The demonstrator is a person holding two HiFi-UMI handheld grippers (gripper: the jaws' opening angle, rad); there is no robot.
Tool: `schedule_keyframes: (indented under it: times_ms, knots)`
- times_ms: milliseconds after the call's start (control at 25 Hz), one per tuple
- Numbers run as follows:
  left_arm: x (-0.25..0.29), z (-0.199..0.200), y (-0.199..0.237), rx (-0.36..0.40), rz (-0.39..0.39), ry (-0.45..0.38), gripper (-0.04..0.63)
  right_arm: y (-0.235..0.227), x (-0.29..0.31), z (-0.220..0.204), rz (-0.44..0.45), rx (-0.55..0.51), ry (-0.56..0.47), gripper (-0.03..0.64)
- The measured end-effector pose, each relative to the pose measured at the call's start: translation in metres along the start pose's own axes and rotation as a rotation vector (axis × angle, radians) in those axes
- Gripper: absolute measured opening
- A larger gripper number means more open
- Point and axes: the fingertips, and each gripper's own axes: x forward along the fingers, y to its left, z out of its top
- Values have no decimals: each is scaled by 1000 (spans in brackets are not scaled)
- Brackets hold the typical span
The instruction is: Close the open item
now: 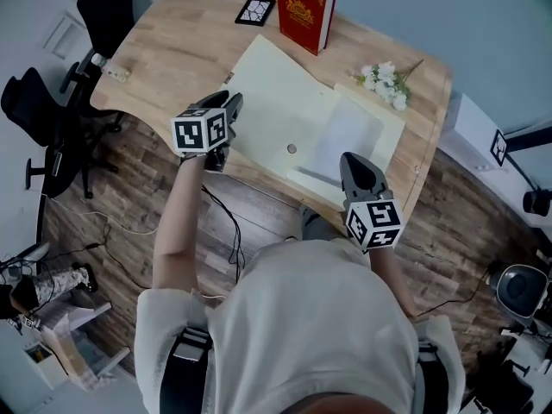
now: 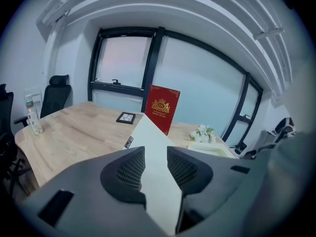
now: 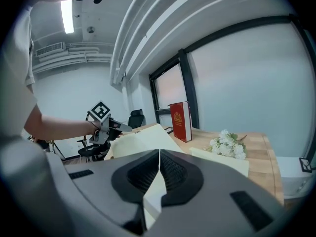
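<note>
A cream folder (image 1: 276, 102) lies open on the wooden desk (image 1: 172, 50), with a pale sheet (image 1: 349, 132) on its right half. My left gripper (image 1: 231, 103) is at the folder's left edge. In the left gripper view the cover (image 2: 153, 142) runs through the gap between the parted jaws of the left gripper (image 2: 156, 169), and the pads stand clear of it. My right gripper (image 1: 352, 162) is at the folder's near right edge. Seen from the right gripper (image 3: 159, 169), its pads meet on a thin cream sheet of the folder (image 3: 143, 139).
A red book (image 1: 304, 11) stands upright at the desk's far edge beside a black patterned tile (image 1: 255, 10). White flowers (image 1: 385, 83) lie at the right, a small bottle (image 1: 114, 70) at the left corner. Black office chairs (image 1: 43, 110) stand left of the desk.
</note>
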Motion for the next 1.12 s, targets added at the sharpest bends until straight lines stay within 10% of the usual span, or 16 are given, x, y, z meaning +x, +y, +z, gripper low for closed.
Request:
schedule_keyframes:
  times_ms: [520,1120]
  knots:
    - [41,12,49,100,-49,210,210,-10,11,-10,20,10,34,20]
    - [71,1,54,121,-172,428,163,-21,18,-16,22,33,51,20]
